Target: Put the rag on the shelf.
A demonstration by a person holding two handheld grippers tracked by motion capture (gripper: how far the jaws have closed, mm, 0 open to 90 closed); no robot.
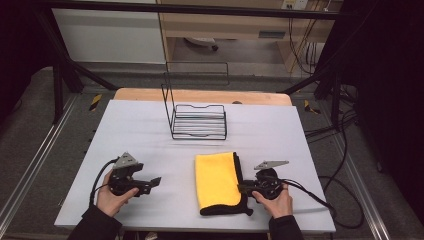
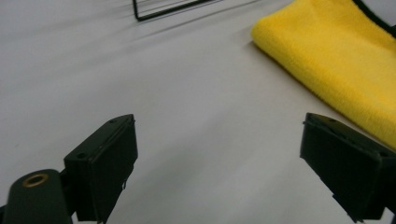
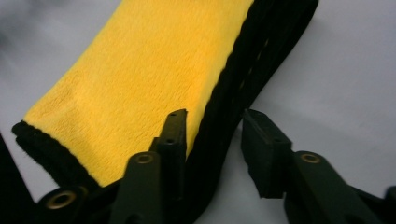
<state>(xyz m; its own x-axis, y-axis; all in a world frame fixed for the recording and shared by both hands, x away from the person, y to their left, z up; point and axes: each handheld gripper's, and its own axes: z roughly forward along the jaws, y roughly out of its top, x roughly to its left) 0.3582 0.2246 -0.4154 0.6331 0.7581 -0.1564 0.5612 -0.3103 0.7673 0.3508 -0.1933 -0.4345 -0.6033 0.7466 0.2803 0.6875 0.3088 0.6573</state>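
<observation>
Right hand-held gripper (image 3: 212, 135), jaws narrowly astride fuzzy yellow towel's (image 3: 149, 70) black edge; left hand-held gripper (image 2: 217, 163) wide.

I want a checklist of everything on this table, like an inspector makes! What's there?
Surface: white table top, flat and bare around the things; wooden edge at the far side.
Job's things: folded yellow cloth with black trim, lying flat near the front; black wire rack standing farther back, nothing in it.
Clutter: nothing seen.
Grippers: left gripper open over bare table, jaws wide apart; right gripper open, its jaws straddling the cloth's black edge, not closed on it.
Cables: one black cable trails from each gripper; more cables on the floor at right.
Surroundings: black frame bars, grey floor, wooden shelf behind.
</observation>
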